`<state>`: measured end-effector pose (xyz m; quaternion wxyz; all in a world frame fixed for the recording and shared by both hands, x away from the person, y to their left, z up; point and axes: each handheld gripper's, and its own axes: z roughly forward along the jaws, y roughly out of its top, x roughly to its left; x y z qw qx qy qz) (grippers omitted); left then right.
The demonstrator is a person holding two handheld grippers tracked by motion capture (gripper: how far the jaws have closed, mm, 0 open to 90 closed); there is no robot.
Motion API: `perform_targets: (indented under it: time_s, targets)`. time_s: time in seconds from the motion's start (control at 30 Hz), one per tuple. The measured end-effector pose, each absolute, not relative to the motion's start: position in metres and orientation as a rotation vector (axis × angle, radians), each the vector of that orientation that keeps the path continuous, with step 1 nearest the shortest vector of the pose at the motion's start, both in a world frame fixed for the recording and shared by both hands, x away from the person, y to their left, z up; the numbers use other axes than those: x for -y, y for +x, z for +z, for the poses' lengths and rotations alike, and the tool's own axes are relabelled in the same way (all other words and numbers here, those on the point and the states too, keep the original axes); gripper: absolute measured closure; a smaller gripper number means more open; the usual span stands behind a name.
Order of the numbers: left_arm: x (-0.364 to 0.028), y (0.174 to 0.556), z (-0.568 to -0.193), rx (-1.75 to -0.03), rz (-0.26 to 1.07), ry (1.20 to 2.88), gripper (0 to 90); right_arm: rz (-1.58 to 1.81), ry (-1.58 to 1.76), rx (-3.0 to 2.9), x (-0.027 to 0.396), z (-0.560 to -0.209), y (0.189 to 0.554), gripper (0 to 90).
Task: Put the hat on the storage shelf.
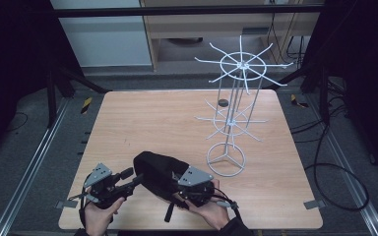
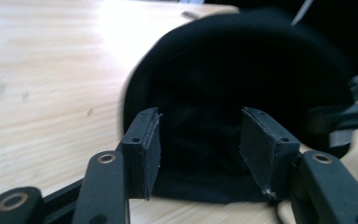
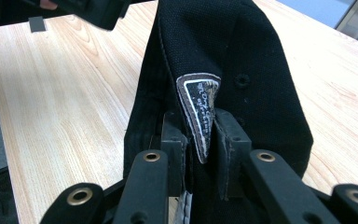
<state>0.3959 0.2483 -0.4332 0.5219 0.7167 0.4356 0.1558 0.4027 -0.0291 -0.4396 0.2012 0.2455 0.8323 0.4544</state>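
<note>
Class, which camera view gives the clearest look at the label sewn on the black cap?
The right gripper view: the brown label on the black cap sits sharp and close, pinched between the right gripper jaws. The high view shows the cap without a readable label; the left gripper view shows blurred dark fabric.

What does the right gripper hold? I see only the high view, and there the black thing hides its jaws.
Observer: The right gripper is shut on the black cap, pinching a fold with a sewn label.
Operator: And is the left gripper also closed?
Observer: No. The left gripper is open, with the cap's dark cloth between its jaws.
Operator: Does the cap touch the table?
Observer: Its lower edge appears to rest on the wooden table.
</note>
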Motion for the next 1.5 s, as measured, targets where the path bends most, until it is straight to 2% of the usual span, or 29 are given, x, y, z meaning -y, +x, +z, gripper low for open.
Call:
perform_targets:
  time_s: [0.27,0.67,0.8,0.83,0.87,0.9,1.1,1.3,1.5]
  targets:
    - [-0.224,0.398,-0.419,-0.980,0.332,1.687,38.2,1.271,0.667,-2.335,0.025,-0.442,0.401,73.5]
    - [-0.200,0.406,-0.414,-0.988,0.247,1.671,36.4,1.284,0.623,-2.350,0.020,-0.445,0.399,74.3]
    - [-0.199,0.410,-0.413,-0.994,0.238,1.662,43.1,1.297,0.598,-2.361,0.019,-0.446,0.398,73.4]
    - [-0.200,0.411,-0.413,-0.992,0.220,1.660,46.9,1.302,0.597,-2.363,0.018,-0.446,0.398,72.8]
    - [-0.200,0.412,-0.413,-0.992,0.204,1.659,54.6,1.304,0.600,-2.368,0.018,-0.446,0.398,71.1]
    - [-0.200,0.412,-0.413,-0.990,0.198,1.658,54.6,1.304,0.600,-2.368,0.018,-0.446,0.398,71.1]
    - [-0.199,0.413,-0.410,-0.969,0.176,1.659,71.3,1.352,0.617,-2.381,0.023,-0.445,0.400,61.9]
    - [-0.206,0.410,-0.402,-0.936,0.203,1.651,78.7,1.477,0.651,-2.347,0.041,-0.433,0.399,50.0]
    - [-0.210,0.407,-0.394,-0.890,0.237,1.672,81.5,1.531,0.714,-2.244,0.071,-0.418,0.401,49.7]
